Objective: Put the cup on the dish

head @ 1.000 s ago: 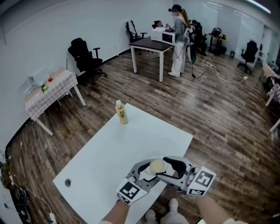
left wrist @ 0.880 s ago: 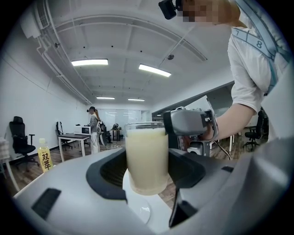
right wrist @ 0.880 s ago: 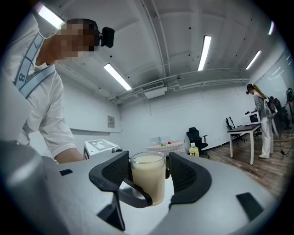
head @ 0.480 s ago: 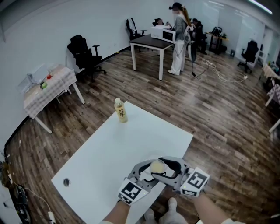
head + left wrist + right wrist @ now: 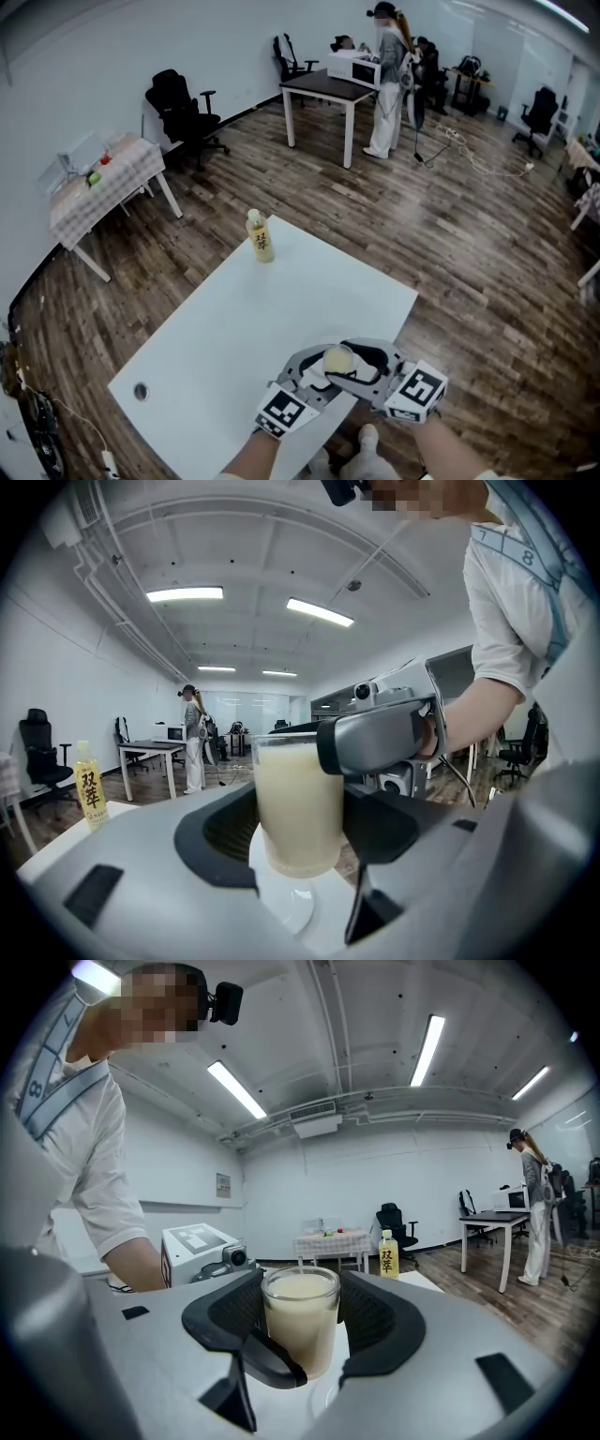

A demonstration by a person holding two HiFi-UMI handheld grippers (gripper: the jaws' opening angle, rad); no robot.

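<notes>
While two hand-held grippers meet at the near edge of a white table (image 5: 234, 328), a cup (image 5: 300, 1321) of milky liquid stands on a dish (image 5: 281, 907)
The cup is upright, its long axis vertical and its open mouth facing up, with its base on the middle of the white dish. The right gripper (image 5: 302, 1312) has its jaws closed part-way on the cup, one pad pressing each side of the glass. The left gripper (image 5: 298, 846) comes in from the opposite side and lower down, with its jaws spread wide and the dish's rim against both pads, so the cup rises between them without touching either. A yellow bottle (image 5: 261, 238) stands well apart at the table's far corner
</notes>
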